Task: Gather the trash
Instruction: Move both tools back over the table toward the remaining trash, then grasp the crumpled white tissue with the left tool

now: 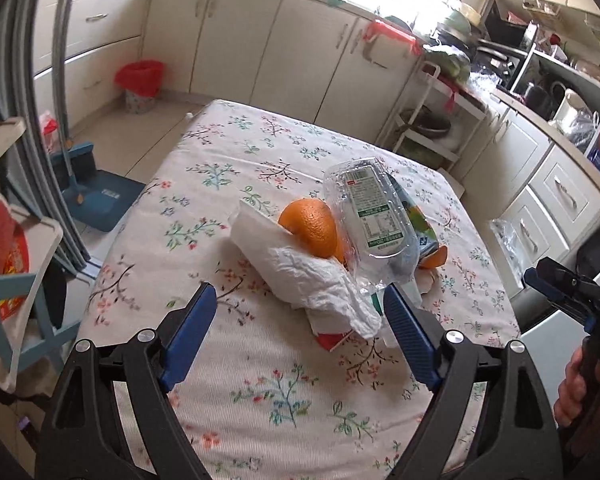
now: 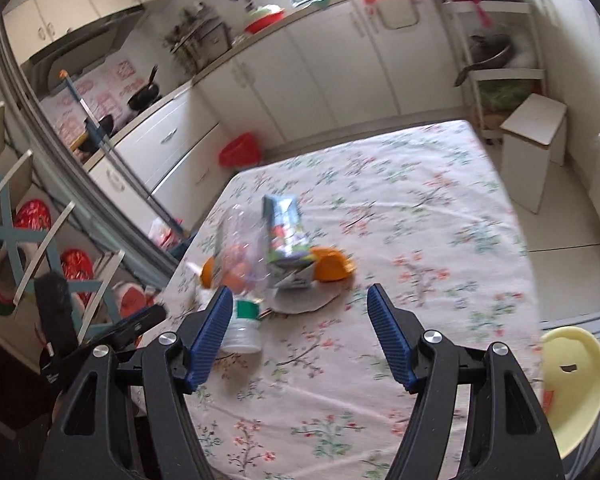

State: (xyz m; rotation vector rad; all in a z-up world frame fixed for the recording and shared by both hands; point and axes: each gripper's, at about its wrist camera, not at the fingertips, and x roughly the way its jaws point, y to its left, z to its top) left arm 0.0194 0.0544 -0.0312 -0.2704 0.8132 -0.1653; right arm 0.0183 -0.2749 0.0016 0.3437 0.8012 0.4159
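1. At the middle of the floral tabletop, a small heap of trash is gathered, roughly at 12 o'clock from the left tongs.
2. The left tongs are held spread wide, with nothing between the blue pads; the crumpled white tissue lies just ahead of them, and the pad at 3 o'clock sits just beside the heap.
3. The right tongs are likewise spread and empty, with the heap at about 11 o'clock in the right wrist view, which is blurred.
4. The step in hand is judged to be the approach to a first pick; nothing is yet gripped, so the task appears to be at its start.
5. The heap is made up of a crushed clear plastic bottle with a green-and-white label, a flattened drink carton, orange peel in rounded pieces, the tissue, and a small red-and-white wrapper under the tissue.
6. A red-lined bin is seen on the floor at 10 o'clock, well apart from the tabletop.
7. The next move is judged to call for lowering the left tongs around the tissue and closing gently, since the soft paper could slip or drag its neighbours.
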